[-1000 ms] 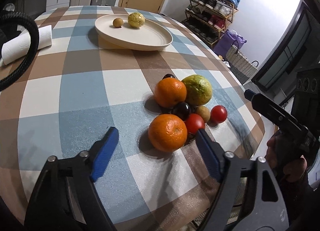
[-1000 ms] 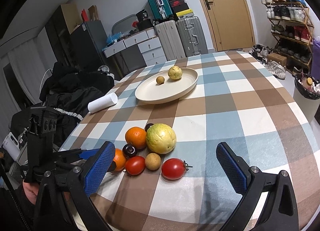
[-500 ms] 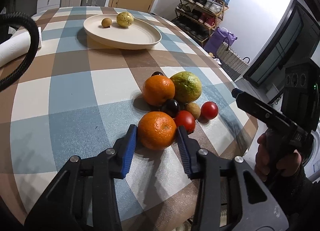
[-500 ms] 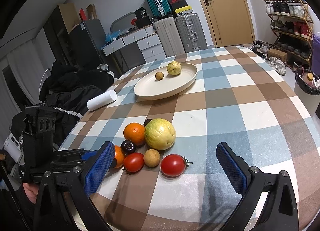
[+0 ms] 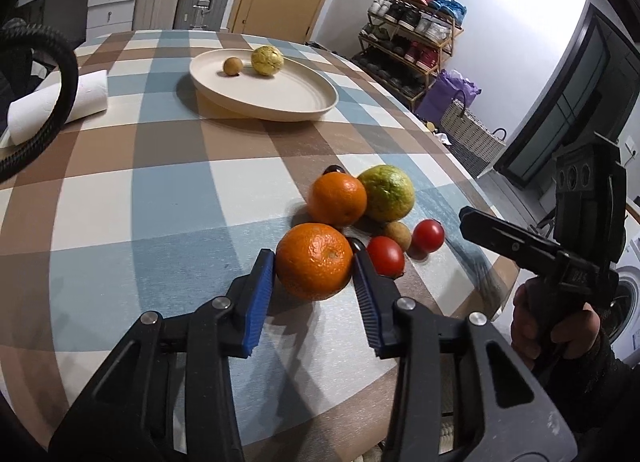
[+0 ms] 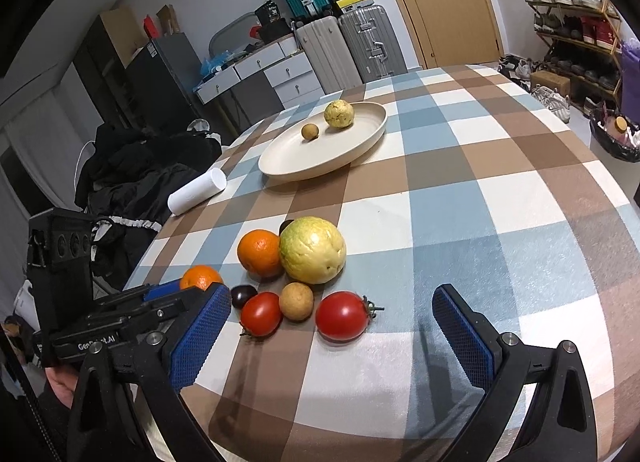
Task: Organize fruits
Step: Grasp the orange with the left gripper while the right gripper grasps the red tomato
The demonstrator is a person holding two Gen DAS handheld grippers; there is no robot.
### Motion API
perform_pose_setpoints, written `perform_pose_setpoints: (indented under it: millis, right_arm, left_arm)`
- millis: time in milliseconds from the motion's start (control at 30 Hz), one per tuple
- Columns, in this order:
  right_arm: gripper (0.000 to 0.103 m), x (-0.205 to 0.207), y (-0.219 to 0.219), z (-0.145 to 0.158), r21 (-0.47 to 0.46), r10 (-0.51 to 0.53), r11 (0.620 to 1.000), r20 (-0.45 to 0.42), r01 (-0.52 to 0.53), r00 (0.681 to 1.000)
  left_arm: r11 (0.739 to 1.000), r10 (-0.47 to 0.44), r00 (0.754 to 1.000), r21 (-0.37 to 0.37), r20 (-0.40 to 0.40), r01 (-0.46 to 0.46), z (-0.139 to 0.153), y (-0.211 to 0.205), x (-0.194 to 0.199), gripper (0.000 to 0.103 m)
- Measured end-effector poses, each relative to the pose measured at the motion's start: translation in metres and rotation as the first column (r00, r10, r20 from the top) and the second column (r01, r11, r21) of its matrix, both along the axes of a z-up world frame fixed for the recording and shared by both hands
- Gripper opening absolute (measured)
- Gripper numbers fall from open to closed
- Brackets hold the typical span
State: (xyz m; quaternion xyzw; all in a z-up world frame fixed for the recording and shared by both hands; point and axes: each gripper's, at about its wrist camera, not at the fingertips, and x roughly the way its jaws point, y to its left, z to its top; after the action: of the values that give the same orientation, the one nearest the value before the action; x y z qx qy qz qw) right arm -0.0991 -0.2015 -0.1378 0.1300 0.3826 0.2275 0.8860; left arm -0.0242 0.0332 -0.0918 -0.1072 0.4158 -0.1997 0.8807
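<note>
My left gripper [image 5: 312, 262] is shut on the nearest orange [image 5: 314, 260], its blue pads pressed to both sides. Just behind it sit a second orange [image 5: 337, 199], a large yellow-green fruit [image 5: 386, 192], two tomatoes [image 5: 385, 256], a small brown fruit [image 5: 397, 234] and a dark plum [image 6: 243, 295]. My right gripper [image 6: 328, 296] is open, low over the table in front of the right-hand tomato [image 6: 342, 316], touching nothing. The cream plate [image 5: 280, 98] farther back holds a yellow fruit [image 5: 267, 60] and a small brown fruit [image 5: 232, 65].
A white paper roll [image 5: 56, 106] lies at the table's left side, with a black hose [image 5: 60, 74] arching over it. The round checked table's edge [image 5: 496, 262] curves close behind the fruit cluster. A hand [image 5: 556, 326] holds the right gripper beyond that edge.
My left gripper went from wide open to shut on the nearest orange, moving forward around it. The right gripper stayed open and nearly still.
</note>
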Motion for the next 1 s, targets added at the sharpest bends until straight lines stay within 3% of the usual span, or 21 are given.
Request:
perform_pose_setpoints:
  millis: [400,467,533,667,933,1000]
  right_arm:
    - [0.099,0.002,0.003,-0.008,-0.013,-0.013,1.000,-0.027,0.013,1.000]
    - [0.094,0.003,0.002,-0.011,-0.021,-0.020,1.000,-0.031,0.019,0.999]
    - [0.080,0.005,0.002,-0.014,-0.040,-0.032,0.999,-0.041,0.030,0.999]
    - [0.075,0.005,0.000,-0.017,-0.026,-0.029,0.999,-0.045,0.028,0.999]
    - [0.042,0.002,0.001,-0.022,-0.023,-0.003,1.000,-0.040,0.002,0.999]
    - [0.040,0.002,-0.002,-0.023,-0.007,-0.005,1.000,-0.047,0.004,0.999]
  left_arm:
    - [0.998,0.061,0.998,-0.031,0.019,-0.060,0.004,0.023,-0.006,0.037]
    - [0.997,0.070,0.997,-0.033,0.027,-0.069,0.006,0.025,-0.006,0.037]
    - [0.997,0.074,0.997,-0.036,0.030,-0.073,0.008,0.027,-0.006,0.037]
    - [0.996,0.081,0.996,-0.040,0.037,-0.080,0.011,0.029,-0.006,0.037]
    - [0.995,0.091,0.995,-0.037,0.038,-0.090,0.012,0.029,-0.002,0.037]
    - [0.995,0.091,0.995,-0.035,0.040,-0.089,0.014,0.028,-0.002,0.037]
